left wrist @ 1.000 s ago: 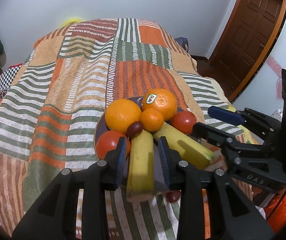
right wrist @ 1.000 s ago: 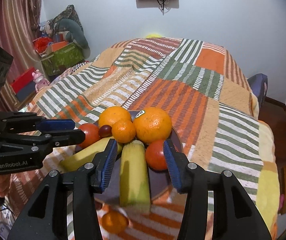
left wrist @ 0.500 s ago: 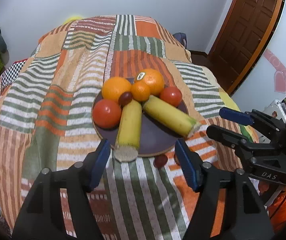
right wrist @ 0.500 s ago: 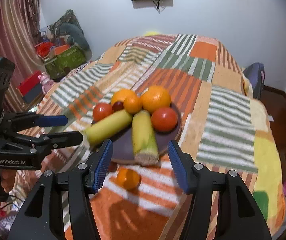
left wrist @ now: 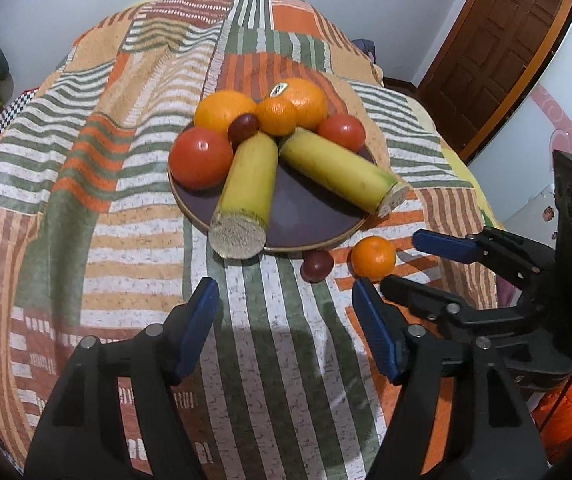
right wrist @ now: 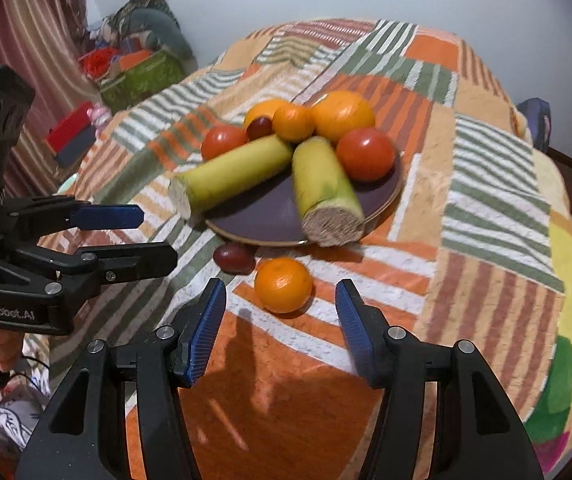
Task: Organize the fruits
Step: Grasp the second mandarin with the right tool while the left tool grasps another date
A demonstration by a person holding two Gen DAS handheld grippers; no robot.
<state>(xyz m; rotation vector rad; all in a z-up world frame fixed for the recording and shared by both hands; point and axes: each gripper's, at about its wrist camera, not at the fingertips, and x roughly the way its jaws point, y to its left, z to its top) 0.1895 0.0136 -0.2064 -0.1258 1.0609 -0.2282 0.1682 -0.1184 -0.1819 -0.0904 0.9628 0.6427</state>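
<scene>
A dark purple plate [left wrist: 298,216] [right wrist: 262,216] on the striped bedspread holds two banana pieces [left wrist: 248,184] [right wrist: 324,188], two tomatoes [left wrist: 200,158] [right wrist: 366,154], oranges [left wrist: 302,98] [right wrist: 342,114] and a dark plum [left wrist: 243,127]. A small orange [left wrist: 373,258] [right wrist: 283,285] and a second plum [left wrist: 317,266] [right wrist: 233,258] lie on the cloth just in front of the plate. My left gripper [left wrist: 286,302] is open and empty, short of the plate. My right gripper [right wrist: 280,300] is open and empty, with the small orange just ahead between its fingers.
The right gripper shows at the right of the left wrist view [left wrist: 486,280], the left gripper at the left of the right wrist view [right wrist: 66,240]. A wooden door [left wrist: 498,40] stands at the back right. Boxes and toys [right wrist: 134,68] sit beside the bed.
Both grippers have opened, let go of the banana pieces and pulled back from the plate. The small orange and plum on the cloth have come into view.
</scene>
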